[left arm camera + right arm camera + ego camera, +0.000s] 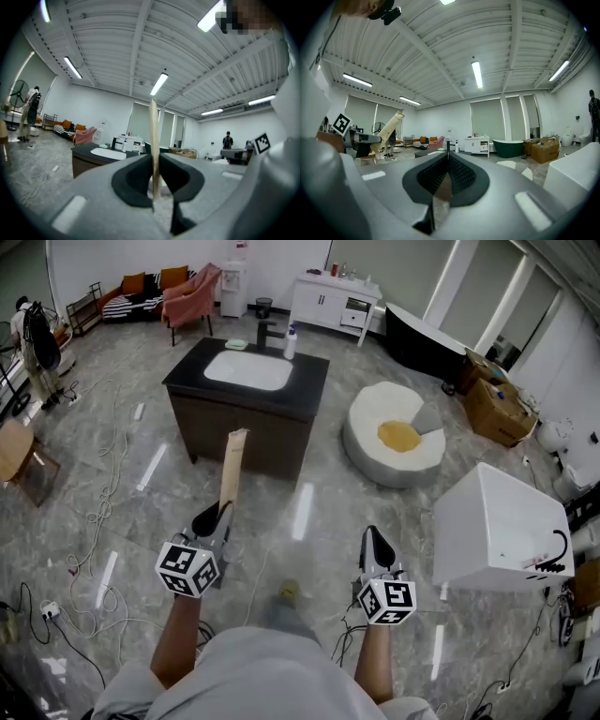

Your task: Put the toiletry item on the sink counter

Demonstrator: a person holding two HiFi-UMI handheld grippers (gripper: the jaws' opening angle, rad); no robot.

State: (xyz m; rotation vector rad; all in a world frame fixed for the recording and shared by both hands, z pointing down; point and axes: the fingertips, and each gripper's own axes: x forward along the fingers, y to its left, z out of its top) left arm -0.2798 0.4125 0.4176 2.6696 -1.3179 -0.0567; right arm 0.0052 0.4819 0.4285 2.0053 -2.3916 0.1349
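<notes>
Dark-topped sink counter w/ white oval basin [305, 395] stands well ahead of both grippers, more directly in front of left gripper [218, 514]. That one's clamped on the lower end of a long flat beige toiletry tube [232, 465], long axis pointing up & fwd toward counter. Right gripper [374, 536], alongside, is closed on nothing.

Sink counter [187, 379]: we see a dark top on a brown cabinet that stands on the floor.
On the counter: we make out a white basin [248, 369], a black faucet [265, 334], a white bottle [291, 340] just beside the faucet, and a small green item [235, 344].
Floor [319, 559]: we see glossy grey tile carrying loose cables [97, 517], a white beanbag [370, 427] and a white box [497, 521].
</notes>
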